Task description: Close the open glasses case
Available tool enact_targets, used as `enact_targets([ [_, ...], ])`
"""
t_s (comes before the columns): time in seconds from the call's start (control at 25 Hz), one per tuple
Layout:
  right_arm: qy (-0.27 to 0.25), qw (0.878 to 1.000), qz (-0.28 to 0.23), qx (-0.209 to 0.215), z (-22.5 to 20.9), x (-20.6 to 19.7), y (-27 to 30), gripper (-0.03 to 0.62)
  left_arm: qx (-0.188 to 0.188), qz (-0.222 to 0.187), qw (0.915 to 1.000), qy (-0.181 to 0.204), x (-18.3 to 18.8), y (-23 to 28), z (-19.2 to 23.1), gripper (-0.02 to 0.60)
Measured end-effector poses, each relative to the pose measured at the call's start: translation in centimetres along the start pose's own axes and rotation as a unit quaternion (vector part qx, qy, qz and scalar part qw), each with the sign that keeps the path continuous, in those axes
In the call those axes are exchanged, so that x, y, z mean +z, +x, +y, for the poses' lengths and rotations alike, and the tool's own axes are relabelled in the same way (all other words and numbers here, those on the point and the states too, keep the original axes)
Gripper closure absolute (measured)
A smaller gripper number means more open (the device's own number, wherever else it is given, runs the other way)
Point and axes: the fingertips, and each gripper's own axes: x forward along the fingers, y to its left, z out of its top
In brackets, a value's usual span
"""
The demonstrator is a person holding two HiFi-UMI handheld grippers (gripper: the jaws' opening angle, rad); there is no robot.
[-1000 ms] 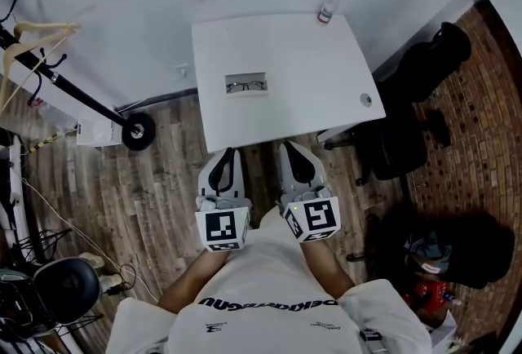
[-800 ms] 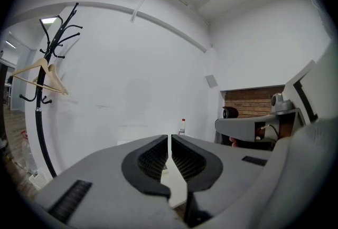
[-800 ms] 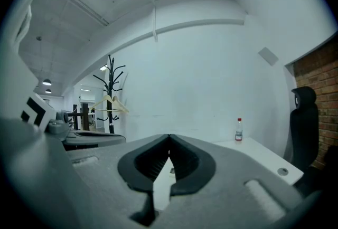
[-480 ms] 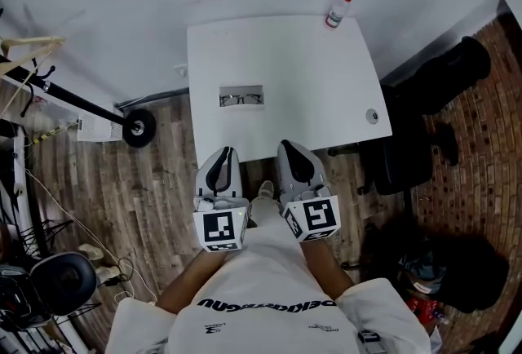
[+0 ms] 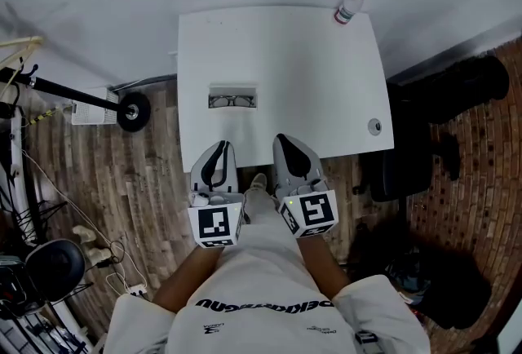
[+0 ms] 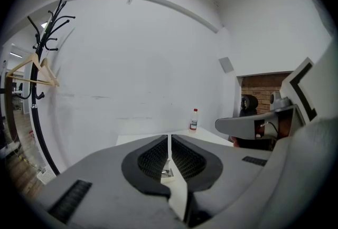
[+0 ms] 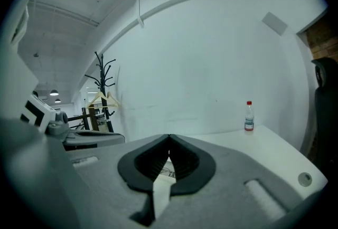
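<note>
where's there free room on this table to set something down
Widest bare patch: right half of the table, bordered by the glasses case, the bottle at the far right corner and the round cap. Also free: the far strip behind the case. Nowhere crowded.

Coat rack partly beyond left edge

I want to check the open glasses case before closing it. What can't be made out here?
Glasses case hinge and lid: too small in head view.
Same case in both gripper views: mostly hidden behind the shut left tongs and right tongs.
Bottle label: too small everywhere.
</note>
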Motion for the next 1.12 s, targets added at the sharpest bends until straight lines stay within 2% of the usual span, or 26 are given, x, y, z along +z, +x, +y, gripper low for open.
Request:
enact_targets([
  [0.16,0.006,1.000,0.022,0.011,-1.1,-1.4,1.3,0.595,0.015,0.005,0.9998,0.009,-1.0,1.4,0.1,0.565],
  [0.28,0.012,0.999,0.032,0.014,-1.7,-2.2,3.0,0.595,0.018,0.014,0.9997,-0.003,-1.8,2.5,0.6,0.565],
  [0.68,0.031,0.998,0.050,-0.001,-2.1,-4.6,7.6,0.599,-0.008,0.028,0.9992,-0.027,-4.5,5.4,2.3,0.565],
  [1.12,0.028,0.996,0.084,-0.012,-2.9,-8.4,11.9,0.555,-0.028,0.053,0.9974,-0.040,-7.2,7.3,2.6,0.565],
])
